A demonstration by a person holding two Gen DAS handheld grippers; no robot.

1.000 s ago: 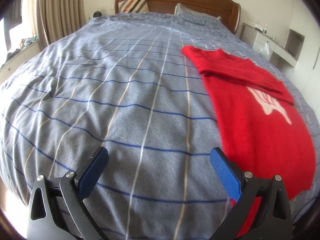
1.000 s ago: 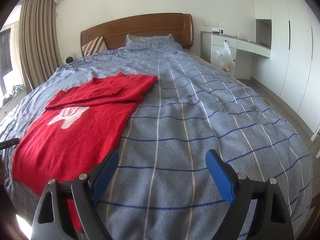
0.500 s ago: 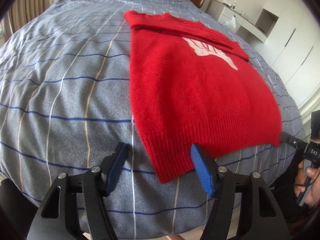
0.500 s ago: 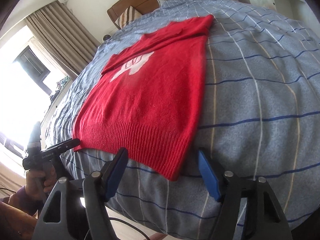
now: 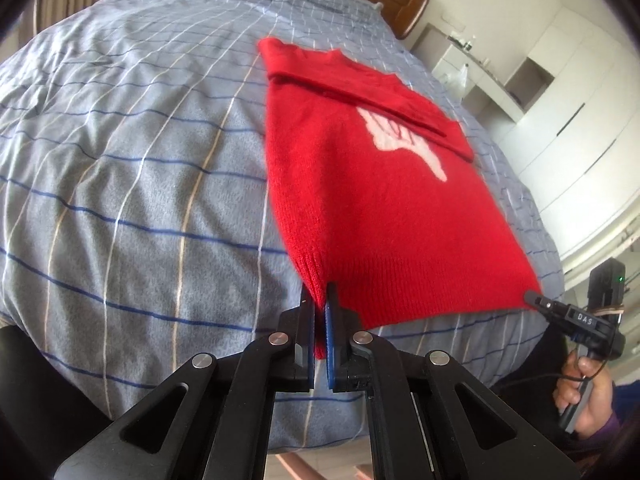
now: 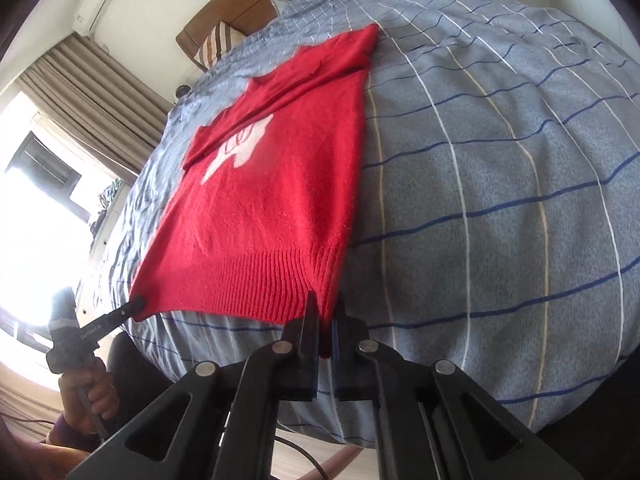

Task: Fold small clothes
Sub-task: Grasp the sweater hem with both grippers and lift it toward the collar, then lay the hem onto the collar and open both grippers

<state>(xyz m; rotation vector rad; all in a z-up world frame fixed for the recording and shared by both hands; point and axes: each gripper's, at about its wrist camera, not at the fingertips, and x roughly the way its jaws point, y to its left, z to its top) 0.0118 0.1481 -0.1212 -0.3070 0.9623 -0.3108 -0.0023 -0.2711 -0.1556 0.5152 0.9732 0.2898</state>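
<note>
We see the red sweater (image 5: 380, 208) lying flat on the bed (image 5: 132, 184), sleeves folded across its chest, while our left gripper (image 5: 319, 304) and right gripper (image 6: 327, 314) each pinch a hem corner at the bed's foot.

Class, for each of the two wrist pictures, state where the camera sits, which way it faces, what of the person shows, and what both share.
Left wrist: rides the left gripper at the bed's foot, facing the headboard; the right hand shows.
Right wrist: rides the right gripper, facing likewise; the left hand shows.
Shared: the red knitted sweater on the blue checked bedspread, each gripper clamping a hem corner.
</note>
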